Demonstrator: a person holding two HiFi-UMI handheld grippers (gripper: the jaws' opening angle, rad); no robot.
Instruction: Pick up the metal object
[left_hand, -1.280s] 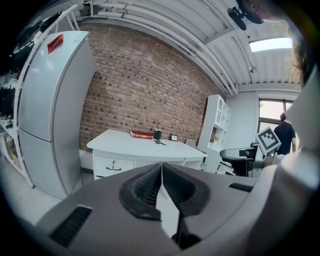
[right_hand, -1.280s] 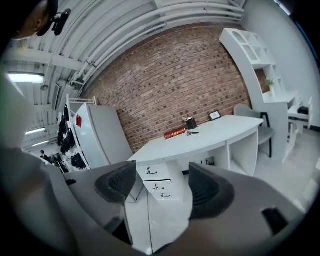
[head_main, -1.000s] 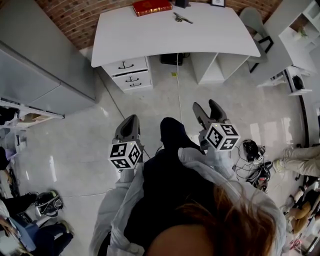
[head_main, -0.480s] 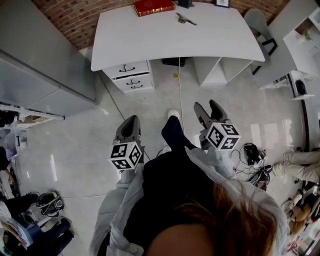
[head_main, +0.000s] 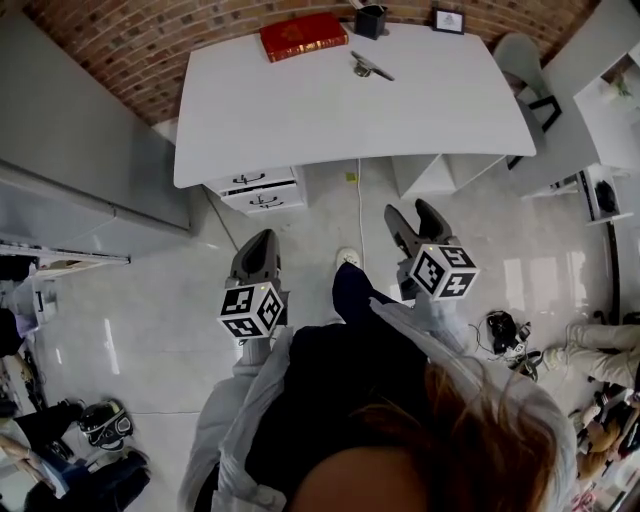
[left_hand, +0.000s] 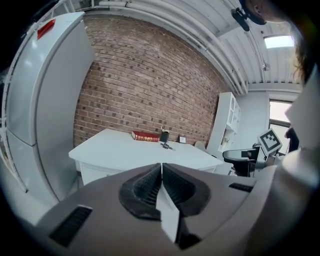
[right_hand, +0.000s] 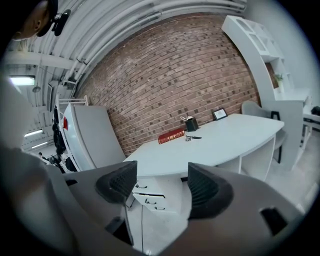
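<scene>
White desk (head_main: 300, 110) at frame top carries metal object (head_main: 368, 67); left gripper (head_main: 256, 256) jaws together, right gripper (head_main: 418, 222) jaws apart, both empty.

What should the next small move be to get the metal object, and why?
Probably a step forward toward the white desk, leading with the right gripper. Its jaws stand apart and empty, while those of the left gripper are together. The metal object lies on the desk's far side near the red book, well beyond both grippers, which hang over the floor.
</scene>
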